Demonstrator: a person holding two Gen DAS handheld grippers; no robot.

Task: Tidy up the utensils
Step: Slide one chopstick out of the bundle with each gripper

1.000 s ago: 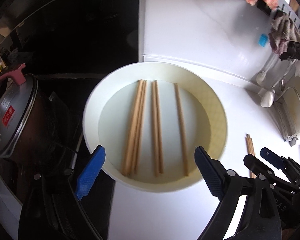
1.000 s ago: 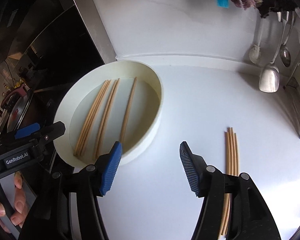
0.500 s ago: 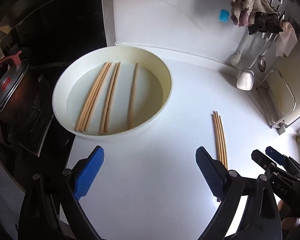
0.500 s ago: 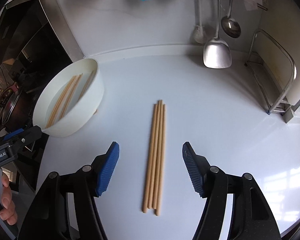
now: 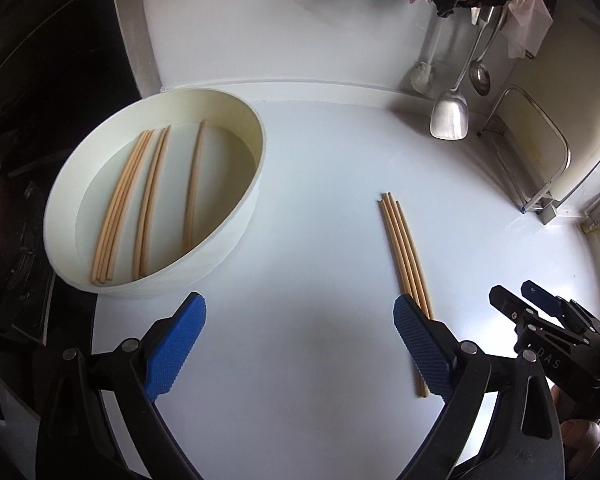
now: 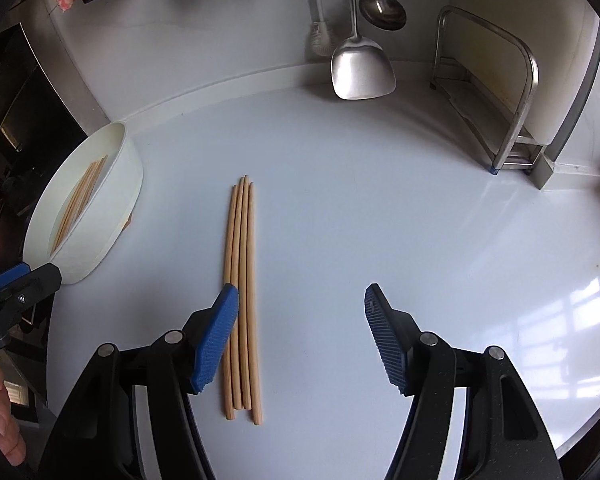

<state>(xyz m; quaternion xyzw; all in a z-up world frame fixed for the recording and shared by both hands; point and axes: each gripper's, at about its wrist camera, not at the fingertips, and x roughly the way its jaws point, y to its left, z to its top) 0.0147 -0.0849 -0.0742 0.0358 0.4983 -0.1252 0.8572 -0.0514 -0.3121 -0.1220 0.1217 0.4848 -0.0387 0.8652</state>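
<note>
A round white basin (image 5: pixel 236 216) sits at the left of the white counter and holds several wooden chopsticks (image 5: pixel 148 200) lying side by side. It also shows in the right wrist view (image 6: pixel 112 216). A second bundle of wooden chopsticks (image 5: pixel 404 248) lies flat on the counter to the basin's right, and shows in the right wrist view (image 6: pixel 242 280). My left gripper (image 5: pixel 296 344) is open and empty, between basin and bundle. My right gripper (image 6: pixel 300 332) is open and empty, its left finger over the bundle's near half.
A metal spatula (image 6: pixel 360 68), a ladle (image 6: pixel 382 8) and a brush hang on the back wall. A metal rack (image 6: pixel 500 92) stands at the right. A dark stove (image 5: pixel 16 200) lies left of the basin. Cloths hang above.
Both grippers have swung right, away from the basin. The loose bundle has come to lie under the right gripper's left finger. Both stay open.
</note>
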